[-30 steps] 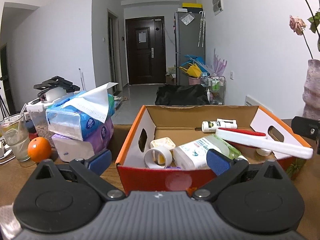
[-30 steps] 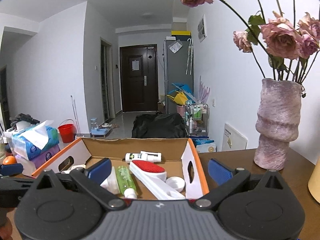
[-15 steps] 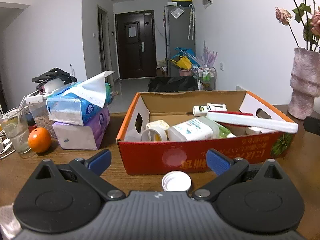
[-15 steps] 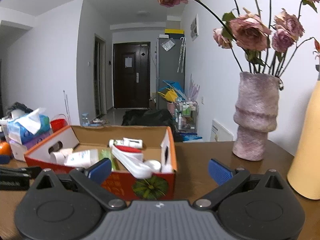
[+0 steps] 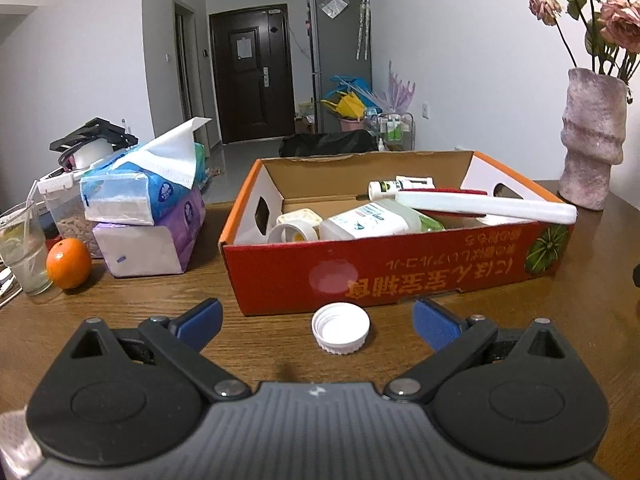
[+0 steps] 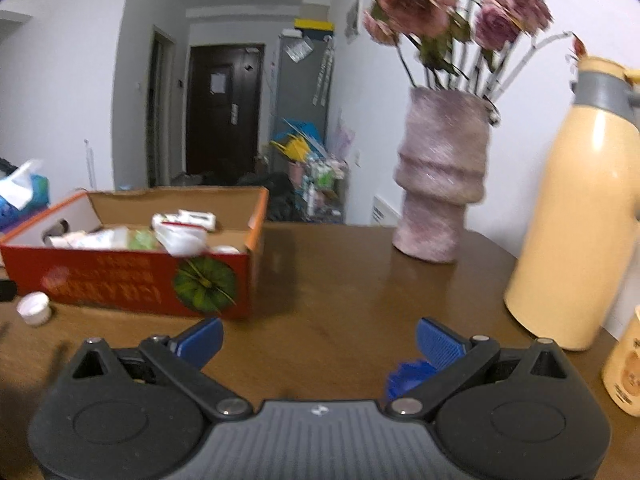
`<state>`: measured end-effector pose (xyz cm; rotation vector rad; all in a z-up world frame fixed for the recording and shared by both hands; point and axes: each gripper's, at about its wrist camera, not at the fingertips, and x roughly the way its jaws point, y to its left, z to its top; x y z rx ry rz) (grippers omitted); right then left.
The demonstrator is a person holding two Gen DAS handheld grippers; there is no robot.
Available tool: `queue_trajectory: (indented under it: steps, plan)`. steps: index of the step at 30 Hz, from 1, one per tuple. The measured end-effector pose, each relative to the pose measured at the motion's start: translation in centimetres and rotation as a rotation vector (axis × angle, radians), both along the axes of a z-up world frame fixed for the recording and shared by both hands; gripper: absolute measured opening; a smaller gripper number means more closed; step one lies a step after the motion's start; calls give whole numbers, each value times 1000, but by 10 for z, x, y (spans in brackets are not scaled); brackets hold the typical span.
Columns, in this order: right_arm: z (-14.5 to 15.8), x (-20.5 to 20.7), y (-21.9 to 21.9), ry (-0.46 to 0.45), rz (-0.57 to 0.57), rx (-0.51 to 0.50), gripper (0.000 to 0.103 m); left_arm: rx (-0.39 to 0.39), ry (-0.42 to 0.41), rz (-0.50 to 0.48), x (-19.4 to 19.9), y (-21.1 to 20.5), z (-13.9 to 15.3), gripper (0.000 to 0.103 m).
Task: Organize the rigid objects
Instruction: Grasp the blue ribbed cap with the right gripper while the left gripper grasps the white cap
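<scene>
A white cap lies just before the box, between the wide-open, empty left gripper; the right gripper gapes empty too.

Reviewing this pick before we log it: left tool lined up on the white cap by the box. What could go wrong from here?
1. The white cap lies flat and low on the table; the open left tool may scrape wood or flick it away.
2. The cap sits close to the red box, so a forward push could jam it against the wall.
3. The right tool has a blue object near one finger; it could get knocked.
</scene>
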<state>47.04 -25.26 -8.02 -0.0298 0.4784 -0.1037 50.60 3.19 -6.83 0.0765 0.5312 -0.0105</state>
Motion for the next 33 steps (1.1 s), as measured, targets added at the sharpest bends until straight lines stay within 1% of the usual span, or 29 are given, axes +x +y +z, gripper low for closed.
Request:
queue_trajectory:
  steps: [4, 7, 12, 18, 20, 21, 23, 24, 25, 26, 33]
  plan:
    - [-7, -3, -15, 36, -49, 0, 103, 4, 20, -14, 4, -2, -5, 103]
    - [-10, -1, -23, 53, -79, 16, 103, 6, 54, -24, 11, -3, -11, 103]
    - [-15, 3, -24, 74, -85, 15, 103, 2, 104, -24, 24, -3, -20, 103]
    - [-16, 6, -24, 79, -88, 12, 103, 11, 119, 0, 42, -5, -25, 99]
    - [-16, 6, -24, 80, -89, 13, 103, 21, 128, 11, 48, -6, -27, 90]
    - [-16, 6, -24, 79, -90, 15, 103, 20, 139, 10, 51, -6, -28, 83]
    - [-17, 6, -24, 81, -90, 16, 103, 14, 168, 2, 55, -5, -32, 68]
    - [-17, 7, -24, 82, -89, 17, 103, 4, 173, -8, 55, -5, -32, 57]
    - [-17, 7, -25, 83, -89, 17, 103, -2, 172, -19, 55, -5, -32, 44]
    - [-17, 7, -25, 83, -89, 18, 103, -2, 168, -26, 54, -5, -32, 42]
    - [-18, 9, -27, 88, -93, 26, 103, -14, 135, -32, 46, -5, -27, 42]
